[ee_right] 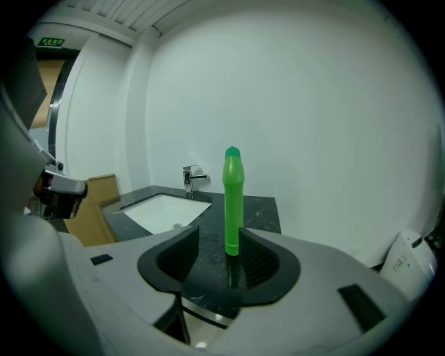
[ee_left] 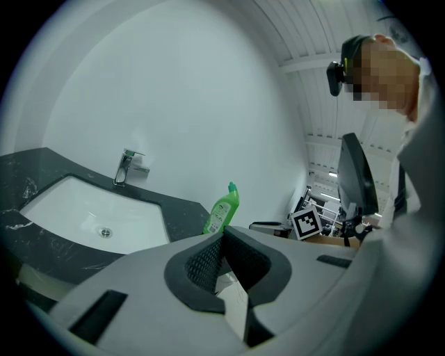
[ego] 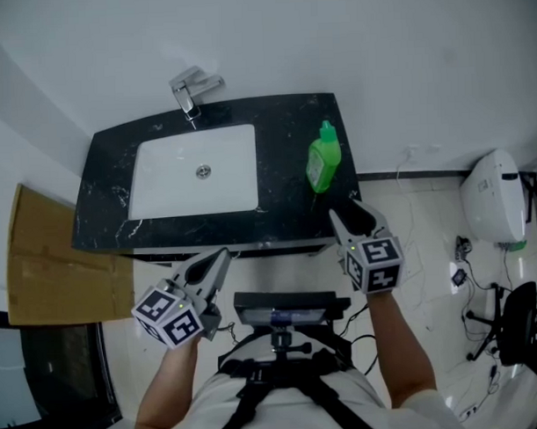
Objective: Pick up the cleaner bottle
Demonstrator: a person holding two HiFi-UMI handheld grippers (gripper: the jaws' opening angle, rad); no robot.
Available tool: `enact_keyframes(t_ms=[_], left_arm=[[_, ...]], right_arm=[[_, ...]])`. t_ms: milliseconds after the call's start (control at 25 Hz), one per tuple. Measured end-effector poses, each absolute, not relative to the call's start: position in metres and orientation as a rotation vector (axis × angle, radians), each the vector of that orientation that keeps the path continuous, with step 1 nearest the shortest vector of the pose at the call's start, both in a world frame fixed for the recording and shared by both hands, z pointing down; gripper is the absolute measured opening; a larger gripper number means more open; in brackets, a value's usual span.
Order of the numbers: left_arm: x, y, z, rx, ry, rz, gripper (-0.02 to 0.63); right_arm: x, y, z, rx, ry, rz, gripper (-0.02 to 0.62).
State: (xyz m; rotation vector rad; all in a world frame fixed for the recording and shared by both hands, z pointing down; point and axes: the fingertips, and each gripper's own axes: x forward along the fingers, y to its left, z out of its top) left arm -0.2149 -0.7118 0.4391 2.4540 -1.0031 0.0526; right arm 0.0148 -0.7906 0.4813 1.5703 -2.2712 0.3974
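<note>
The green cleaner bottle (ego: 323, 161) stands upright on the right part of the black stone counter (ego: 286, 209). My right gripper (ego: 346, 212) hovers at the counter's front right edge, just short of the bottle, with its jaws open. In the right gripper view the bottle (ee_right: 232, 201) lines up beyond the gap of that gripper (ee_right: 218, 229), and nothing touches the pads. My left gripper (ego: 219, 255) is held in front of the counter below the basin, its jaws closed together and empty. In the left gripper view the bottle (ee_left: 222, 208) stands far ahead of its tips (ee_left: 222, 233).
A white basin (ego: 162, 178) is set into the counter's left half, with a chrome faucet (ego: 189, 89) behind it. Flat cardboard (ego: 50, 261) leans at the left. A white appliance (ego: 495, 197), cables and a black chair (ego: 518, 319) stand on the floor at the right.
</note>
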Motion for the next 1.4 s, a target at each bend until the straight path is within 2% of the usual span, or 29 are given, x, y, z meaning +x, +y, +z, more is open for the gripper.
enact_keyframes(t_ms=[800, 960, 1400], left_arm=[[-0.226, -0.712, 0.443, 2.406, -1.064, 0.043, -0.008], [-0.229, -0.712, 0.445, 2.395, -1.078, 0.043, -0.008], [-0.238, -0.711, 0.445, 2.362, -1.122, 0.04, -0.008]], right_arm=[[0.0, -0.872, 0.526, 1.53, -2.233, 0.389, 0.211], [-0.002, -0.885, 0.531, 1.535, -2.249, 0.408, 0.24], [-0.005, -0.918, 0.55, 1.562, -2.212, 0.414, 0.241]])
